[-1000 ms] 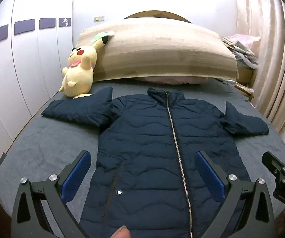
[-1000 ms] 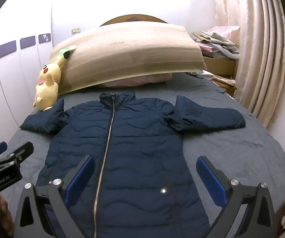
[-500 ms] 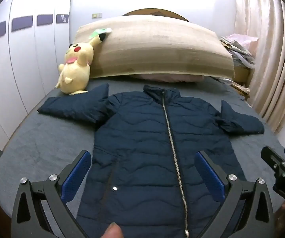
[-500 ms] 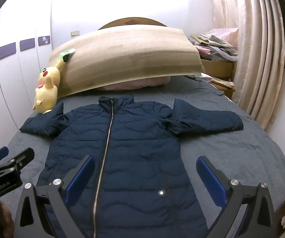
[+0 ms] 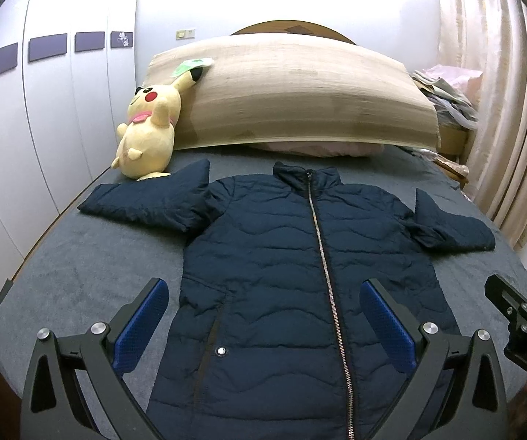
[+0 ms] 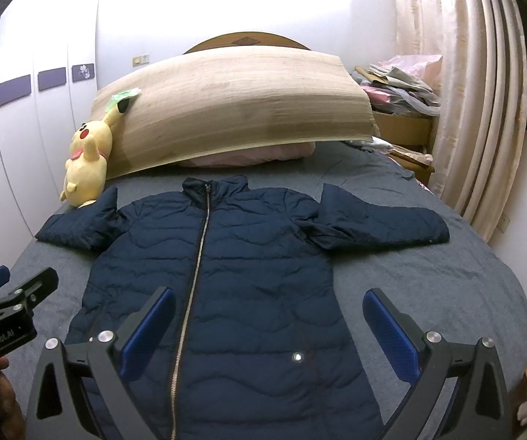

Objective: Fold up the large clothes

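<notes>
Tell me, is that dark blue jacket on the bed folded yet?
Not yet. The puffer jacket lies spread flat, zipped, with both sleeves stretched sideways on the grey bed.

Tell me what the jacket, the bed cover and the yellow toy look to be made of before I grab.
Jacket: smooth navy shell, probably nylon or polyester, with wavy stitched puffs suggesting padding; metal-looking zipper.
Bed cover: matte grey, fuzzy nap, likely fleece or terry.
Yellow toy: soft plush pile.

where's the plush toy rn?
Left wrist view, upper left: the yellow plush toy leans on the beige mat at the bedhead, beside the jacket sleeve.
</notes>
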### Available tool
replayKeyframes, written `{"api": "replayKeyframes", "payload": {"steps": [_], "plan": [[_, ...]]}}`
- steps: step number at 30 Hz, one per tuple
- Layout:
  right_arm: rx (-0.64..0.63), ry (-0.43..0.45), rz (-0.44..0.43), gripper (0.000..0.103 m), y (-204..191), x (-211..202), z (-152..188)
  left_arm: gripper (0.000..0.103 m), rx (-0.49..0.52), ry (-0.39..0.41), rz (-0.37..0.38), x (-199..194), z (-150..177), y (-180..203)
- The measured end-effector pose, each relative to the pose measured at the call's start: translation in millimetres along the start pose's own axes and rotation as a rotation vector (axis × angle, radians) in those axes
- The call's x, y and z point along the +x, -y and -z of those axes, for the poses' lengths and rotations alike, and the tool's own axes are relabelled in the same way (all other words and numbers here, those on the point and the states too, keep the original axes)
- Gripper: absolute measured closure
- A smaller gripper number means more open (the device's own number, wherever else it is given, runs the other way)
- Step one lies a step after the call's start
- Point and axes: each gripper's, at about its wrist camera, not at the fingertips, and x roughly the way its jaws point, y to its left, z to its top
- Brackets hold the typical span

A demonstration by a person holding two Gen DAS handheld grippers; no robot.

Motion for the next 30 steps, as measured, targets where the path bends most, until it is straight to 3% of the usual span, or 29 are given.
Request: {"api": "replayKeyframes", "payload": {"steps": [30], "plan": [[-0.002,-0.01,0.013,0.0,-1.0,6.4,1.2,0.0,-0.01,-0.012,0.002,4.1,2.5,-0.7]]}}
